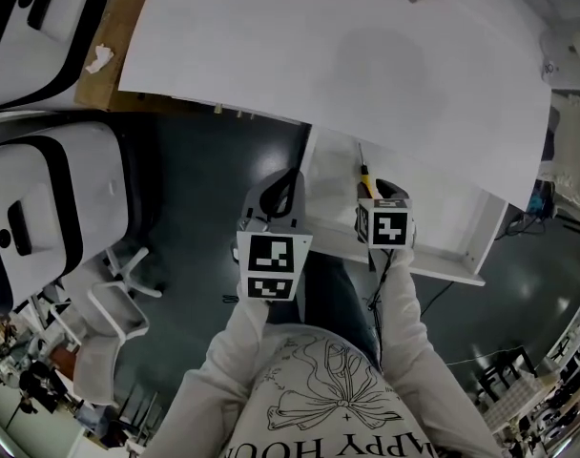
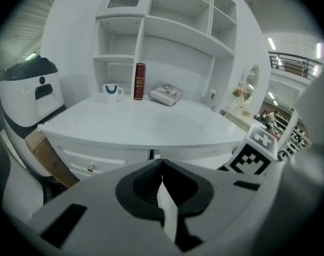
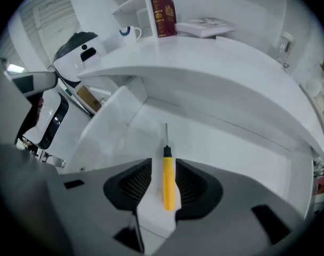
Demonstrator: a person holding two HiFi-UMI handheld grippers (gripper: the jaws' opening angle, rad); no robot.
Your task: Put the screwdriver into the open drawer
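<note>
A yellow-handled screwdriver [image 3: 168,180] with a thin metal shaft lies on the floor of the open white drawer [image 3: 226,143], pointing toward the drawer's back. My right gripper [image 3: 165,168] hangs just over it and is open: the handle lies between the dark ribbed pads with a gap on its left side. In the head view the screwdriver [image 1: 364,172] shows just beyond the right gripper [image 1: 378,198], inside the drawer [image 1: 443,251] pulled out from under the desk. My left gripper [image 1: 279,194] is held beside the drawer's left end; its jaws [image 2: 162,172] are shut on nothing.
The white desk top [image 1: 347,55] overhangs the drawer's back. On the desk stand a mug [image 2: 112,92], a red book [image 2: 139,81] and a flat book [image 2: 166,94] below shelves. A white machine [image 1: 42,208] stands at the left, and a closed drawer with a knob [image 2: 90,168].
</note>
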